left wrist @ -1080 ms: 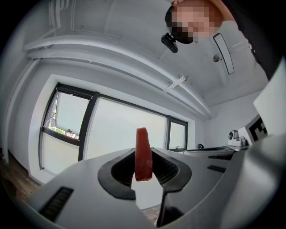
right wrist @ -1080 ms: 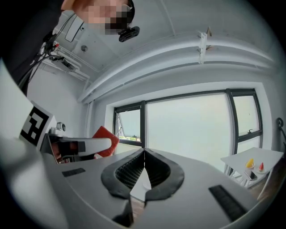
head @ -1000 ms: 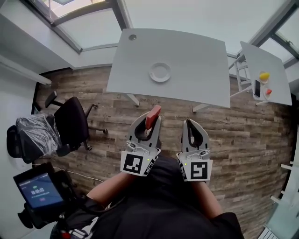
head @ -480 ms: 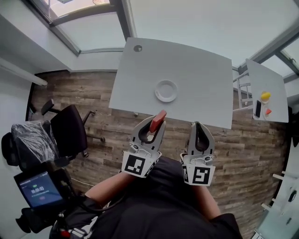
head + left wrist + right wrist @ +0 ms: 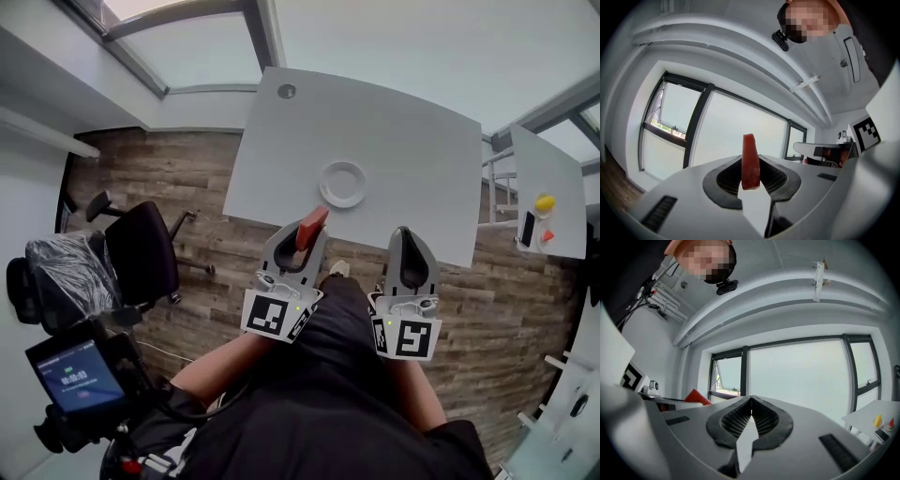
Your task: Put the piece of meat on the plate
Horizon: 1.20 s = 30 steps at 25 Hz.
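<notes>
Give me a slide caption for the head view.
Left gripper holds the meat near the table, short of the plate; right gripper shut, empty.

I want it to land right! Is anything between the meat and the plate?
No. In the head view, only bare white table lies between the piece of meat and the plate.

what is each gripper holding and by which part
The left gripper pinches the piece of meat by one end, the rest sticking out. The right gripper is shut, empty.
</notes>
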Motion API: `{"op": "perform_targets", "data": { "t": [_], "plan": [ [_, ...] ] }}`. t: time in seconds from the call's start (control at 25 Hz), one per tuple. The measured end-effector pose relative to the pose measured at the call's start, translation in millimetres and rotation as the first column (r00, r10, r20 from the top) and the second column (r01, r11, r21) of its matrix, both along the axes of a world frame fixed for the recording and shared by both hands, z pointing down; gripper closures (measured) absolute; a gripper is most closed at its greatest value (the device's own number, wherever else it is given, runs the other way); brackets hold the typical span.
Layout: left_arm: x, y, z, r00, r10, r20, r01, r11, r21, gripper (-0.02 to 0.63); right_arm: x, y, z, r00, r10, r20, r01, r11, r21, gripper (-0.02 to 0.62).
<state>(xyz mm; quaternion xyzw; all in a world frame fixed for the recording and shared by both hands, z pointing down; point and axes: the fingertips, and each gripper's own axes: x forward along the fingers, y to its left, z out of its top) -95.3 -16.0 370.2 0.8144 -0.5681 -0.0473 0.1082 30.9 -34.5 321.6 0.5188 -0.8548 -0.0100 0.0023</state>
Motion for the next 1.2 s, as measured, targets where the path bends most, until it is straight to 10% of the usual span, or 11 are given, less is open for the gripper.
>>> {"op": "perform_targets", "data": {
  "t": [0.52, 1.2],
  "plan": [
    [14.3, -37.2, 21.7, 0.999, -0.041, -0.027, 0.038, 0.995, -0.090, 0.509, -12.1, -30.5, -8.5, 0.990, -0.143, -0.007, 0.143, 0.990, 0.019, 0.589],
    [40.7, -103.7, 113.7, 0.992, 0.005, 0.128, 0.027, 0.970, -0.243, 0.509, 7.2, -69.3, -6.3, 0.991, -0.136, -0.009, 0.136, 0.990, 0.025, 0.589]
  ]
}}
